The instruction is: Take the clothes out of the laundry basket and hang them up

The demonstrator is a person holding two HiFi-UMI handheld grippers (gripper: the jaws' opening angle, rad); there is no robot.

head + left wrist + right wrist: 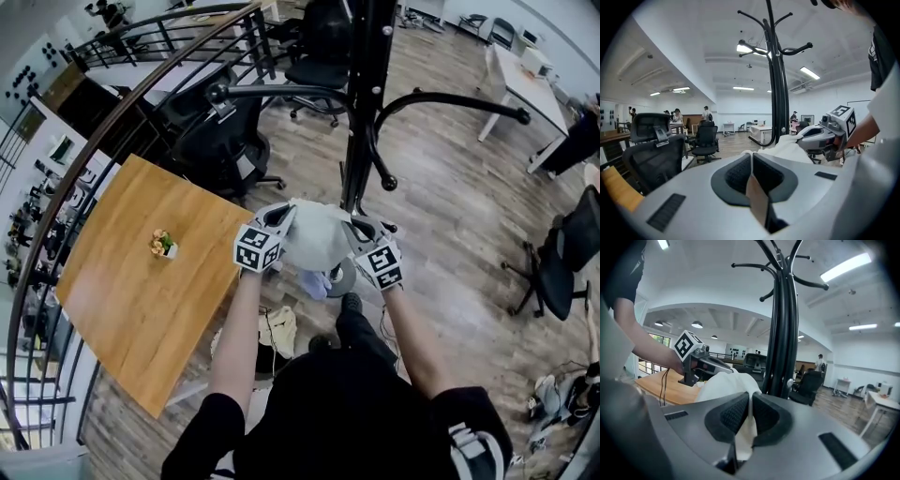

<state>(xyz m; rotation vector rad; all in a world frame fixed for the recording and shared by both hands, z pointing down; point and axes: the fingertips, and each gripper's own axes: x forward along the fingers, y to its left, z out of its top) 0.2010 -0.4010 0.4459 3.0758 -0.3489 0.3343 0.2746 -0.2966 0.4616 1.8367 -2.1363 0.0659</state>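
Two grippers in play here and both are clenching the same piece of laundry. The left gripper point(751, 171) is pinching its jaws tight on one edge of the white garment point(317, 234), and in the left gripper view a strip of cloth is poking out between the pads toward the camera. The right gripper point(750, 411) is doing the same on the opposite edge, with the pads squeezing a fold of the fabric that's hanging down between them. So the garment is being held up in the air, bunching a bit in the middle and stretching from one gripper across to the other, not resting on anything.

Right behind it the black coat stand point(361, 103) is standing upright, and the cloth is sitting just in front of its pole, well below the curved hooks that are spreading out at the top. The person's bare forearms are reaching forward to either side of the pole.

Off to the left a wooden table point(122, 300) is showing, with a small potted plant point(163, 245) sitting in the far half of its top, away from the corners. Black office chairs point(220, 141) are standing on the wood floor beyond the table's far corner
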